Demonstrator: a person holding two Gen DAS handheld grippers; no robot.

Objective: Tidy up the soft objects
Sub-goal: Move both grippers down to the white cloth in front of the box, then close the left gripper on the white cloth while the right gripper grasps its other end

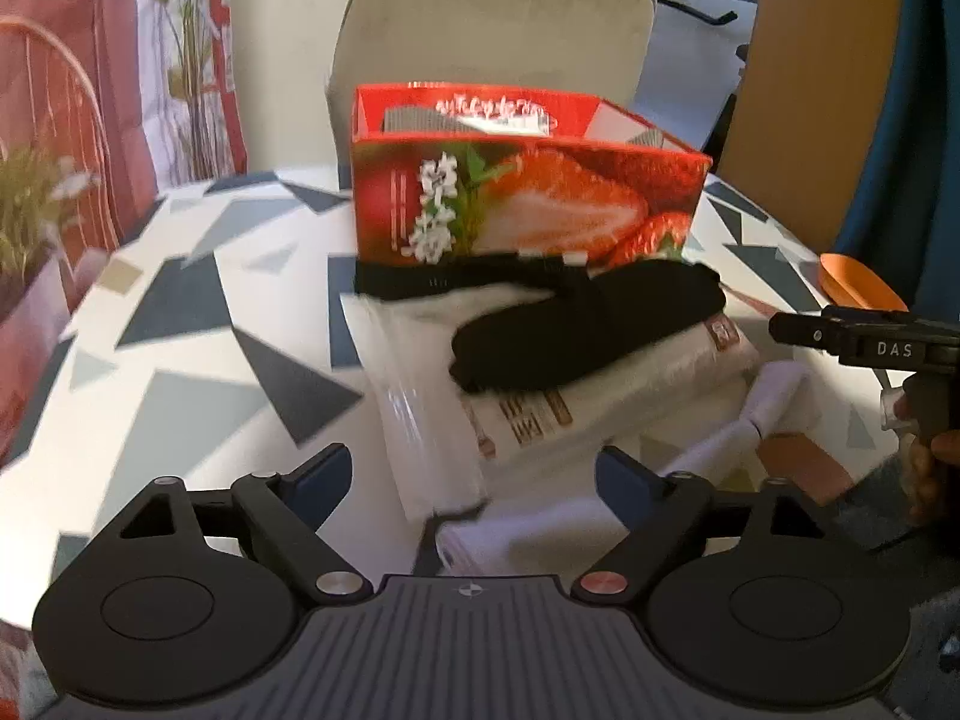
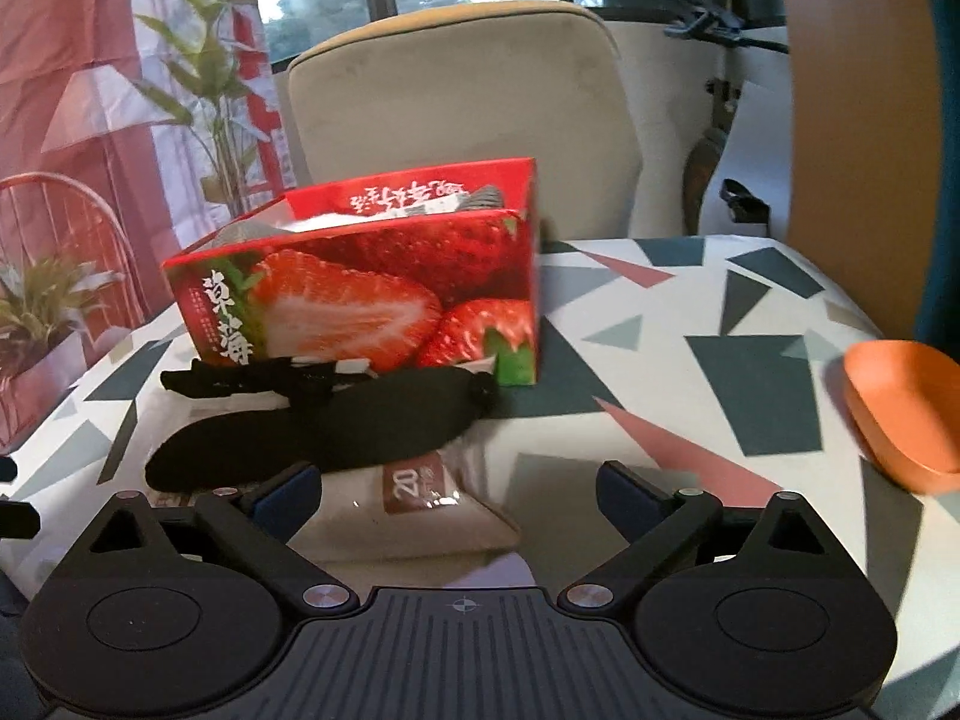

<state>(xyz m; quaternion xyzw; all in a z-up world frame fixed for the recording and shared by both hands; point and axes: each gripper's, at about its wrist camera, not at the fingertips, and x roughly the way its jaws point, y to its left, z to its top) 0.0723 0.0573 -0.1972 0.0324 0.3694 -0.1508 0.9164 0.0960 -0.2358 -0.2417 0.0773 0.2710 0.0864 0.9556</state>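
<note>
Black sock (image 1: 591,324) lies on white plastic packs (image 1: 600,396), just ahead of both grippers. Left gripper (image 1: 474,471) and right gripper (image 2: 459,495) fingers wide, nothing between them. Strawberry box (image 2: 372,294) behind, open top, grey-white items inside. Bare bench (image 2: 690,324) right of box; orange bowl (image 2: 900,408) near bench edge.

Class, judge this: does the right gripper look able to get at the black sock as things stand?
Probably yes. The right gripper is open and empty, and the black sock lies uncovered on the plastic packet just ahead of its fingers.
</note>
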